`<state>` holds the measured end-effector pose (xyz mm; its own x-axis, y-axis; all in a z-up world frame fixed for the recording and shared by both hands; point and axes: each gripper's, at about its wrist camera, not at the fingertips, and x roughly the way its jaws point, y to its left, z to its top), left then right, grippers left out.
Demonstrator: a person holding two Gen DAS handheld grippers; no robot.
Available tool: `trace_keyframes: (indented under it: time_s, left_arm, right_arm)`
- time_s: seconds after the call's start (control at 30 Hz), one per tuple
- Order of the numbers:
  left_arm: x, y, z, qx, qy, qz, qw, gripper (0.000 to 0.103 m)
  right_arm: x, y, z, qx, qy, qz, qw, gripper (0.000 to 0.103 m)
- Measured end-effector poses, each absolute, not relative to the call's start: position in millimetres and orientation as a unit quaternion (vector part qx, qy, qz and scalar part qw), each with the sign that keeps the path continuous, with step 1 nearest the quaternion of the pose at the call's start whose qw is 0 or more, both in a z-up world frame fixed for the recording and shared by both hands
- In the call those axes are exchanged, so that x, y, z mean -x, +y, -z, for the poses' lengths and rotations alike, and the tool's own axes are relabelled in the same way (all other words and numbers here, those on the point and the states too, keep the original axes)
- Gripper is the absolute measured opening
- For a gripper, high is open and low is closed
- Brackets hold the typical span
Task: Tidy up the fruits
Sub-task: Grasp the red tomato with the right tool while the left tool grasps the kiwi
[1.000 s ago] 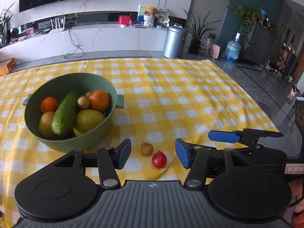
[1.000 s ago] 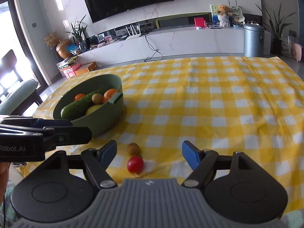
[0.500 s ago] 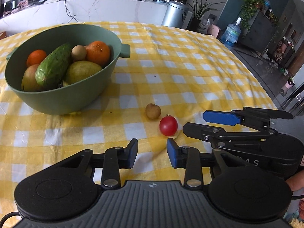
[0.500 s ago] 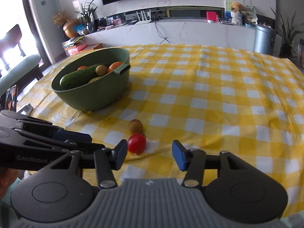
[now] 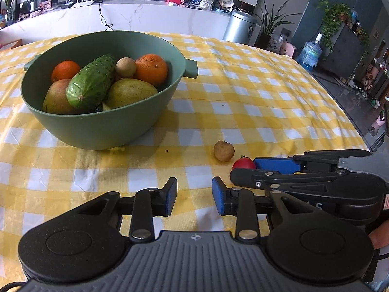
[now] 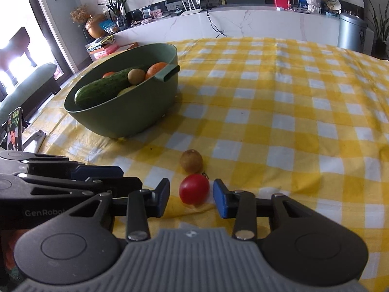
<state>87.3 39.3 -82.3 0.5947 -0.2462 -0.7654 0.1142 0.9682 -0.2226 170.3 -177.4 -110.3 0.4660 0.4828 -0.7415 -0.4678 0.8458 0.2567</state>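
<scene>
A red cherry tomato [image 6: 194, 189] lies on the yellow checked tablecloth [image 6: 279, 121], with a small brown kiwi-like fruit [image 6: 191, 161] just beyond it. My right gripper [image 6: 191, 189] straddles the tomato. Its jaws are closing, and a thin gap still shows on each side of the fruit. In the left wrist view the tomato [image 5: 243, 164] is half hidden behind the right gripper [image 5: 243, 170]. My left gripper [image 5: 194, 187] hovers low over bare cloth, jaws narrowly apart with nothing between them. The green bowl [image 5: 97, 131] holds a cucumber [image 5: 92, 82], oranges and other fruit.
The brown fruit [image 5: 223, 150] sits between the bowl and the tomato. My left gripper [image 6: 131, 177] lies close beside the right one. A phone on a stand [image 6: 14, 131] is at the table's left edge. The cloth stretches away to the far right.
Both grippers have dropped closer to the table and narrowed their jaws. The right one has come around the tomato. The left one now sits short of the fruits, over bare cloth.
</scene>
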Motion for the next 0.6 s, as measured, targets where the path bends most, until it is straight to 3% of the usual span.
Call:
trace_keyframes:
  time_s: [0.17,0.27,0.6]
  left_arm:
    - [-89,39,86,0.067,0.442,0.096,0.889,0.038]
    - [-89,36,87,0.058,0.440,0.097,0.891,0.038]
    - [-99,12,86,0.025,0.422,0.137,0.896,0.038]
  right_arm:
    - [-175,-174,116,-0.010,0.449,-0.271,0.851,0.034]
    - [-175,-174,117,-0.008,0.449,-0.268,0.852,0.025]
    - [-185,-209,102,-0.029,0.426,-0.183,0.885,0.025]
